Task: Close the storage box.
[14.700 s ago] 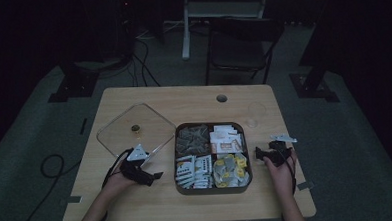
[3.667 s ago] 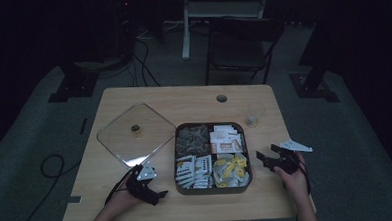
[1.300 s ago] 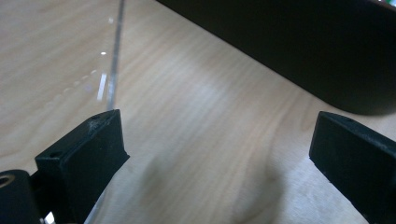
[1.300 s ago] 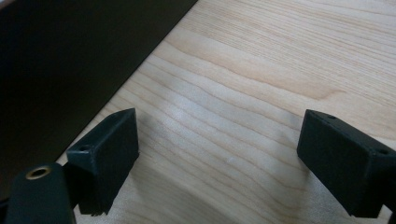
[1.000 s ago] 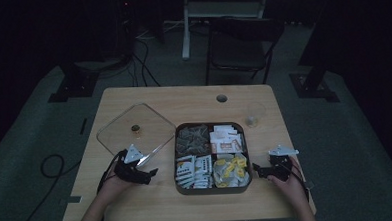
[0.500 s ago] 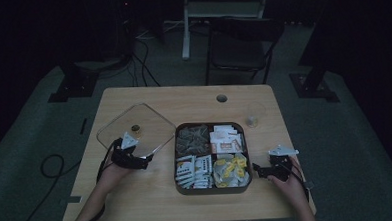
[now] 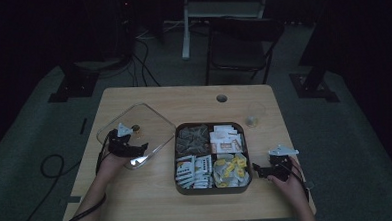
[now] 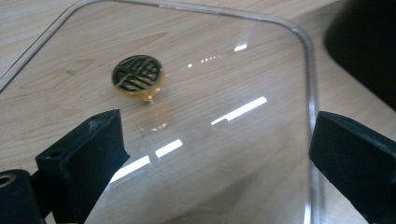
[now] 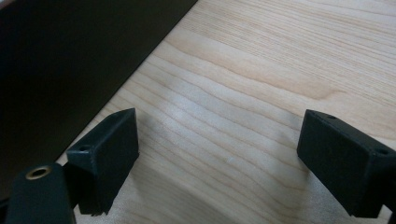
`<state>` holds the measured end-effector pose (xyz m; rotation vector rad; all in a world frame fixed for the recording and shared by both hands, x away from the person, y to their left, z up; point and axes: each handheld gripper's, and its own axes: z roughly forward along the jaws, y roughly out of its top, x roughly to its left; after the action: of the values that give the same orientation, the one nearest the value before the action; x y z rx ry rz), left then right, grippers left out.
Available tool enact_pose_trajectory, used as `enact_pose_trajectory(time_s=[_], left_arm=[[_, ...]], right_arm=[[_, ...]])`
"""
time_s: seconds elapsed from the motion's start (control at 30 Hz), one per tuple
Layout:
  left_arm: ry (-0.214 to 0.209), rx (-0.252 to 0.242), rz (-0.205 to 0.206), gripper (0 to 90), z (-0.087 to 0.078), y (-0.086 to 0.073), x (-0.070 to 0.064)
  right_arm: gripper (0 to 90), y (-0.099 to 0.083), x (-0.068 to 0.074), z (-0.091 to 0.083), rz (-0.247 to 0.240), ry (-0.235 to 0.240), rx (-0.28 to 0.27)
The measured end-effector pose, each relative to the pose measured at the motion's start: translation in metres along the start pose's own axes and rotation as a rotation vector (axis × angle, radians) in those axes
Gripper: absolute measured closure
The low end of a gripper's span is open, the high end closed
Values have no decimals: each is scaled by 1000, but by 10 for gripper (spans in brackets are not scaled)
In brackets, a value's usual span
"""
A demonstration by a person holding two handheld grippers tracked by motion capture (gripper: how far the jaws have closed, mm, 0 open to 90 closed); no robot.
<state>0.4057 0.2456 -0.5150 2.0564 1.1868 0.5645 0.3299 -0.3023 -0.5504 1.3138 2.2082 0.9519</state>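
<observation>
A clear square lid with a gold knob lies flat on the left of the wooden table. My left gripper hovers over its near edge, open; in the left gripper view the open left gripper has the lid between its jaws, with the knob ahead to the left. A dark four-part tray of packets sits mid-table. My right gripper is just right of the tray. In the right gripper view the right gripper stands open over bare wood beside the tray wall.
A small clear cup stands behind the tray's right corner. A cable hole sits near the table's far edge. A dark chair stands beyond the table. The tray's dark corner shows in the left gripper view.
My left gripper has moved away from the near edge of the table and onto the lid. The right gripper has hardly shifted beside the tray.
</observation>
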Motion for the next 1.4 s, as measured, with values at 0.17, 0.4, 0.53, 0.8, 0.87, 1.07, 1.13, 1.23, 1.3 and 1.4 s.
enact_pose_trajectory(time_s=[0.17, 0.4, 0.53, 0.8, 0.87, 1.07, 1.13, 1.23, 1.3, 1.4], left_arm=[[6, -2, -34, 55, 7, 6, 9], [46, 8, -62, 150, 20, 16, 20], [68, 22, -82, 214, 27, 21, 25], [90, 64, -106, 410, 42, 24, 34], [88, 77, -112, 430, 47, 25, 37], [76, 72, -112, 501, 50, 27, 38], [67, 65, -98, 550, 52, 29, 36], [71, 62, -95, 584, 52, 28, 34], [69, 60, -95, 586, 52, 28, 34], [76, 70, -103, 590, 52, 29, 33]], right_arm=[[123, 0, 0, 0, 1, 0, 0], [123, 0, 0, 0, 0, 0, -1], [123, 0, 0, 0, 0, 0, -1], [123, 0, 0, 0, -1, 0, 0], [123, 0, 0, 0, 0, 0, 0], [123, 0, 0, 0, 0, 0, -1], [123, 0, 0, 0, -1, 0, -1], [123, 0, 0, 0, 0, 0, 0], [123, 0, 0, 0, 0, 0, 0], [123, 0, 0, 0, 0, 0, -1]])
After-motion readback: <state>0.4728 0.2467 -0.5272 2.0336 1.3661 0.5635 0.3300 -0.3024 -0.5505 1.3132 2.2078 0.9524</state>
